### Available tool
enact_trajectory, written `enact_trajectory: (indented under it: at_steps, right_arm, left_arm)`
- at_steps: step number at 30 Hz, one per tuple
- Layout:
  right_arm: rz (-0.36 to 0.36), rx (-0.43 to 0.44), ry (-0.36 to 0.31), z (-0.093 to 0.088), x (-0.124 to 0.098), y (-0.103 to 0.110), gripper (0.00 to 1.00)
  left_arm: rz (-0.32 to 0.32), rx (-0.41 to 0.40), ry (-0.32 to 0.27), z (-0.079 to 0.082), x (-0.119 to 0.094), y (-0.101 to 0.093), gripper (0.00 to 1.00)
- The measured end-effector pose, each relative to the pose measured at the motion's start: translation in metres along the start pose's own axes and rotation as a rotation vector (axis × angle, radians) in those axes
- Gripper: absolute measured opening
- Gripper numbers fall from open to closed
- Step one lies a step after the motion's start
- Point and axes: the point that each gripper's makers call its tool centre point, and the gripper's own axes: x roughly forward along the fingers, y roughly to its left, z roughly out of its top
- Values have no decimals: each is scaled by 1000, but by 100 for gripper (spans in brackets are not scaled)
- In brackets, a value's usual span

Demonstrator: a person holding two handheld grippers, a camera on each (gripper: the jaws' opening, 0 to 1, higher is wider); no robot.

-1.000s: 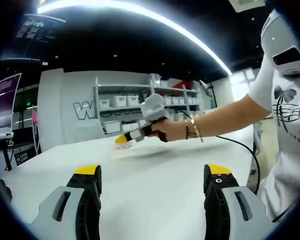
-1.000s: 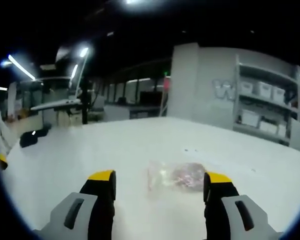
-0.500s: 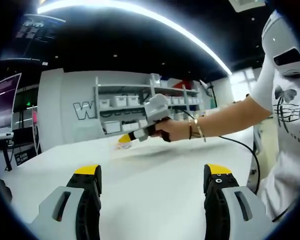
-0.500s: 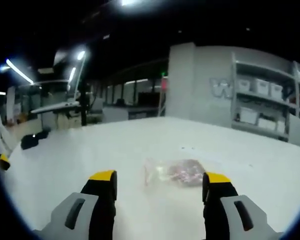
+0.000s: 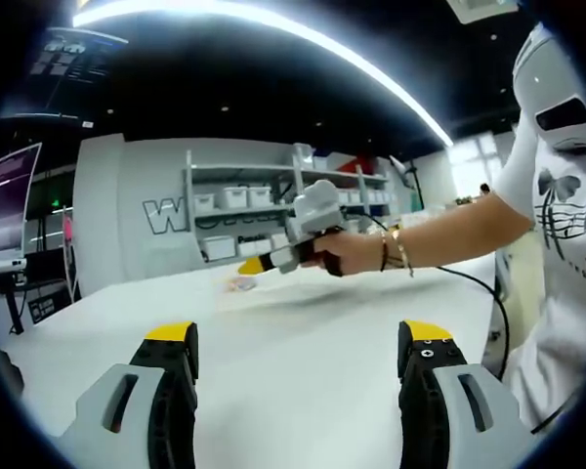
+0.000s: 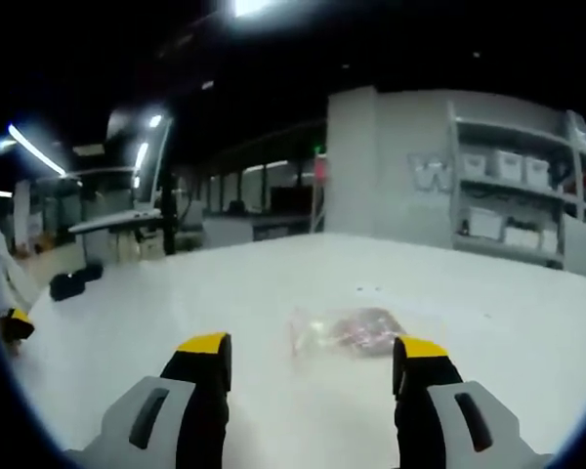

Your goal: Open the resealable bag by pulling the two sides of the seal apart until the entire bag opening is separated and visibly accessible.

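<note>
A clear resealable bag (image 6: 350,331) with reddish-brown contents lies flat on the white table (image 6: 225,293), just beyond my right gripper (image 6: 313,352), whose jaws stand open with nothing between them. In the left gripper view the bag (image 5: 241,283) is a small shape far across the table, under the right gripper (image 5: 257,264) held by a person's hand (image 5: 337,252). My left gripper (image 5: 298,337) hovers low over the table, open and empty, well short of the bag.
Grey shelving with white bins (image 5: 234,200) stands behind the table. A cable (image 5: 474,293) trails from the right gripper toward the person's white shirt (image 5: 557,195). Dark desks and monitors (image 6: 127,210) stand beyond the far edge of the table.
The right gripper has lifted slightly and drifted right in the left gripper view. The bag sits a touch higher between the right jaws. The left gripper has not moved.
</note>
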Motion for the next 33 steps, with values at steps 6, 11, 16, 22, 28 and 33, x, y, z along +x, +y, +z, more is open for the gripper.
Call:
enact_trajectory:
  at_steps: [6, 11, 16, 22, 28, 33]
  right_arm:
    - [4, 15, -12, 0, -8, 3, 64]
    - [6, 18, -11, -2, -11, 5, 63]
    - [11, 35, -20, -2, -16, 8, 62]
    - [19, 49, -30, 0, -20, 11, 61]
    - [24, 57, -43, 2, -28, 14, 61]
    - [29, 74, -46, 2, -32, 16, 60]
  left_arm:
    - [0, -2, -1, 0, 0, 0, 83]
    - [-1, -1, 0, 0, 0, 0, 83]
    - [-1, -3, -2, 1, 0, 1, 83]
    - [0, -1, -1, 1, 0, 1, 83]
    - [0, -2, -1, 1, 0, 2, 83]
    - [-1, -2, -1, 1, 0, 2, 83]
